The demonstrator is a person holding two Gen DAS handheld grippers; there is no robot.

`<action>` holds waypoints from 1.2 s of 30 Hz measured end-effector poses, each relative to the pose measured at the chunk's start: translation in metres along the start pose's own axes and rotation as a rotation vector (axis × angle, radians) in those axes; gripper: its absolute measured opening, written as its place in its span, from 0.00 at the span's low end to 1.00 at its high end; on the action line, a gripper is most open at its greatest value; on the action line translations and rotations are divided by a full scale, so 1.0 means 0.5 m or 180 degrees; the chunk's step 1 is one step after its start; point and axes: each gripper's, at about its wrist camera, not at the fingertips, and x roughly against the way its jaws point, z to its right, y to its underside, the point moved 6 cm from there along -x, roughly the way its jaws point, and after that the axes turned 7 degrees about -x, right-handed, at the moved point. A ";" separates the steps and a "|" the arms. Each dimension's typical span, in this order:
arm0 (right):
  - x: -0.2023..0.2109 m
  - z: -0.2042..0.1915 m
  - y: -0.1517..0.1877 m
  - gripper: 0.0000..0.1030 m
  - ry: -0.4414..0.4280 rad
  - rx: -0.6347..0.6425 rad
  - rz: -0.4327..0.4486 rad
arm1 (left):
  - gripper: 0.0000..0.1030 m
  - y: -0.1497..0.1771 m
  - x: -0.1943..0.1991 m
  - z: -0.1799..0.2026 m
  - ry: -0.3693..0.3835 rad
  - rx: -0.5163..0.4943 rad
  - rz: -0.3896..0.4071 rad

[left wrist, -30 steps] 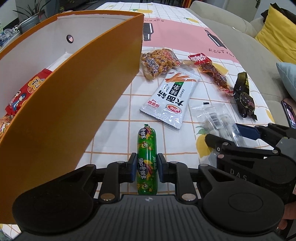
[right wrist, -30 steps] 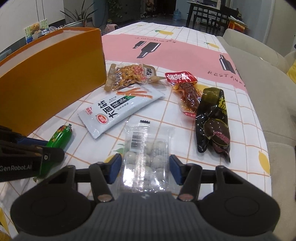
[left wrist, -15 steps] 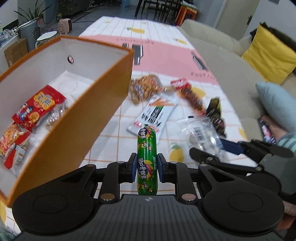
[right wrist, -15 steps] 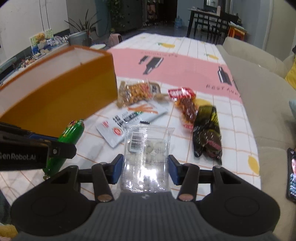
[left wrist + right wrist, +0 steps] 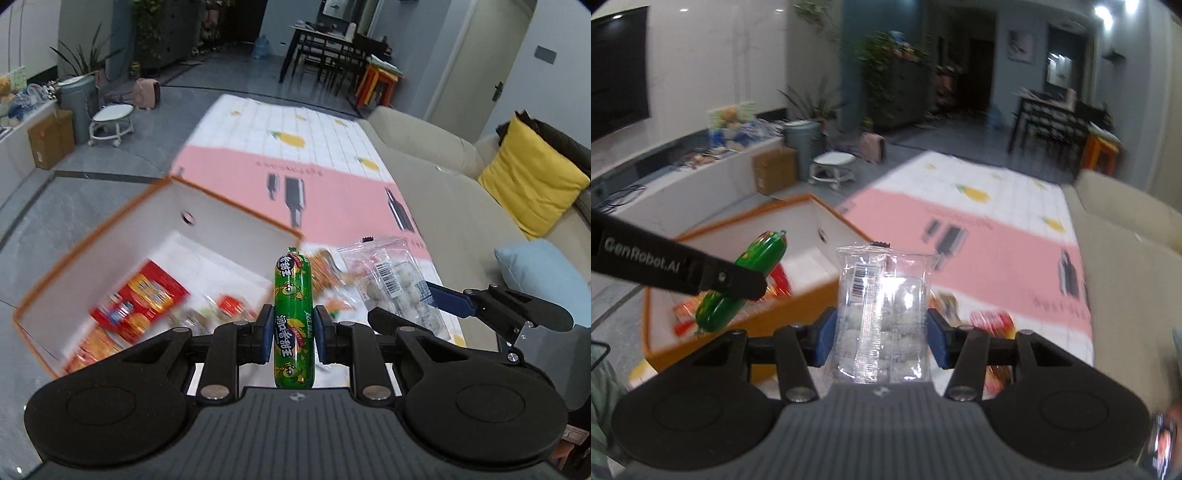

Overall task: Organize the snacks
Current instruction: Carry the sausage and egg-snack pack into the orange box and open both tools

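My left gripper (image 5: 293,332) is shut on a green sausage stick (image 5: 294,321) and holds it high above the table, near the right wall of the orange box (image 5: 236,206). The sausage also shows in the right wrist view (image 5: 738,280). My right gripper (image 5: 881,336) is shut on a clear packet of white balls (image 5: 882,314), lifted off the table; the packet shows in the left wrist view (image 5: 391,284) too. The box (image 5: 798,299) holds red and orange snack packs (image 5: 144,302).
More snack packs lie on the pink and white tablecloth (image 5: 332,177), partly hidden behind the held items (image 5: 993,321). A beige sofa (image 5: 461,206) with yellow (image 5: 532,181) and blue cushions runs along the right edge. The floor lies to the left.
Both grippers have risen well above the table with their snacks and shifted toward the orange box. The box's inside now shows from above.
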 end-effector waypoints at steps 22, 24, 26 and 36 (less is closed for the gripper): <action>-0.299 -0.216 -0.110 0.48 -0.0359 0.1369 -0.0482 | 0.23 0.008 -0.141 -0.268 -0.0495 0.0506 -0.0764; -0.326 -0.216 -0.096 0.48 -0.0338 0.1459 -0.0575 | 0.23 0.022 -0.154 -0.273 -0.0481 0.0514 -0.0849; -0.350 -0.215 -0.077 0.48 -0.0305 0.1554 -0.0671 | 0.23 0.035 -0.171 -0.273 -0.0474 0.0516 -0.0927; -0.416 -0.205 -0.015 0.49 -0.0244 0.1672 -0.1027 | 0.23 0.073 -0.228 -0.274 -0.0479 0.0478 -0.1200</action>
